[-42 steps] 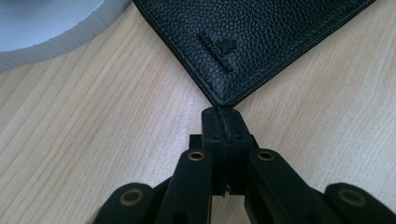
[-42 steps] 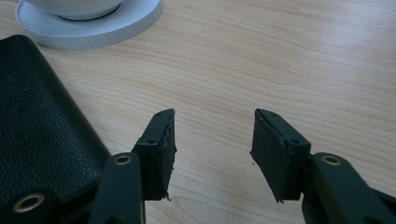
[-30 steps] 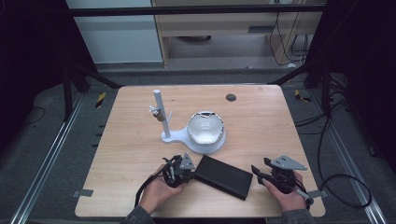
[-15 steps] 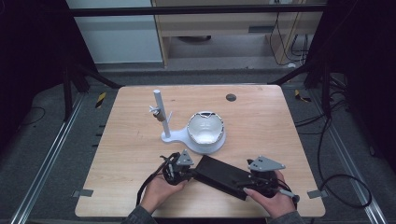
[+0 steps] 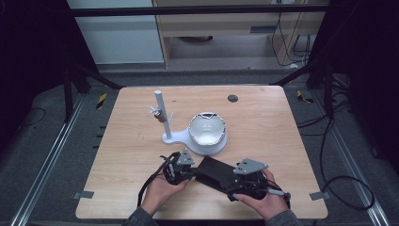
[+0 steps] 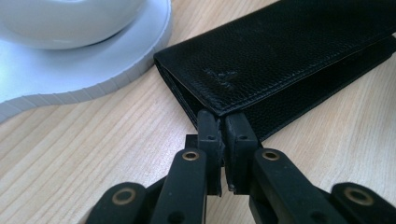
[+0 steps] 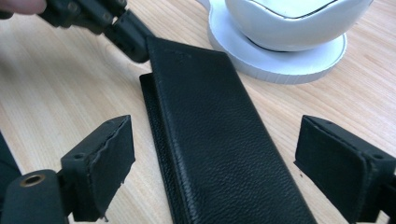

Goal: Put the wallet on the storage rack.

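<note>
Currently, left tongs [image 6: 223, 140] clamp the corner of the flat black leather wallet [image 5: 217, 172] at lower centre; right tongs [image 7: 212, 172] stand apart astride it.

A black grained-leather wallet [image 5: 217, 172] lies flat on the wooden table [image 5: 131, 141], apparently folded shut, just beside the white stand base [image 5: 207, 146].
</note>
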Motion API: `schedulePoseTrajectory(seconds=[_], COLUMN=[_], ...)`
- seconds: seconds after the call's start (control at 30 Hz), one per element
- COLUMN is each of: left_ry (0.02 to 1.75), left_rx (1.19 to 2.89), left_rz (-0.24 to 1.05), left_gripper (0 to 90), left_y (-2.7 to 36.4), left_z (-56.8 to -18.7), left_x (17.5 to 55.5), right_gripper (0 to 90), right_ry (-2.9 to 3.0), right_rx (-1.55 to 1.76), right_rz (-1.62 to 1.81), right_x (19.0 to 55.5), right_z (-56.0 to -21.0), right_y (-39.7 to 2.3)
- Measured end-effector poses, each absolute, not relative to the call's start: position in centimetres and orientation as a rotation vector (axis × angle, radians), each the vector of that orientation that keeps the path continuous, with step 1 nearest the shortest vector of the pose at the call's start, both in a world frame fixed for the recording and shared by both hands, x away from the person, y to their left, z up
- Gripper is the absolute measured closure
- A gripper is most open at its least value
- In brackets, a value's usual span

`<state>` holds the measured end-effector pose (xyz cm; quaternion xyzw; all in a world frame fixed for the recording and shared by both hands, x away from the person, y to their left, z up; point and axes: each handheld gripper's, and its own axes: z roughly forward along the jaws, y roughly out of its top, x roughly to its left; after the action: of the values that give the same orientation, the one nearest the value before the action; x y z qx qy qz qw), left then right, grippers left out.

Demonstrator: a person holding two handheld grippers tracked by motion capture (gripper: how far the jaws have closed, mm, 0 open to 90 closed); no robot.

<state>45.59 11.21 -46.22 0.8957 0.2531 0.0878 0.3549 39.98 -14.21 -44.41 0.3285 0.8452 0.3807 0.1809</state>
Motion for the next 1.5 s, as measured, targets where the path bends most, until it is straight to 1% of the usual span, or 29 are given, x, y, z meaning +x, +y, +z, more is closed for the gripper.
schedulePoseTrajectory(seconds=[0.07, 0.27, 0.53, 0.77, 0.87, 1.5], left_ry=[0.654, 0.66, 0.669, 0.67, 0.662, 0.665], left_rx=[2.315, 2.304, 2.294, 2.29, 2.297, 2.297], left_rz=[0.234, 0.255, 0.27, 0.264, 0.263, 0.255], left_gripper=[86.0, 85.2, 84.6, 84.5, 84.4, 83.9], left_y=[11.2, 10.7, 10.4, 10.3, 10.3, 10.1], left_z=[-46.0, -45.3, -44.8, -44.6, -44.4, -44.2], left_x=[45.6, 46.0, 46.1, 46.4, 46.6, 46.8], right_gripper=[14.6, 14.6, 18.8, 24.3, 25.2, 35.1], right_ry=[2.4, 2.414, 2.395, 2.399, 2.402, 2.401], right_rx=[0.914, 0.889, 0.853, 0.851, 0.848, 0.849], right_rz=[1.069, 1.046, 1.004, 0.97, 0.953, 0.915], right_x=[39.8, 39.6, 39.1, 39.9, 40.1, 41.2], right_z=[-44.5, -44.8, -45.3, -46.4, -46.7, -47.4], right_y=[-14.3, -14.4, -14.9, -15.3, -15.2, -15.5])
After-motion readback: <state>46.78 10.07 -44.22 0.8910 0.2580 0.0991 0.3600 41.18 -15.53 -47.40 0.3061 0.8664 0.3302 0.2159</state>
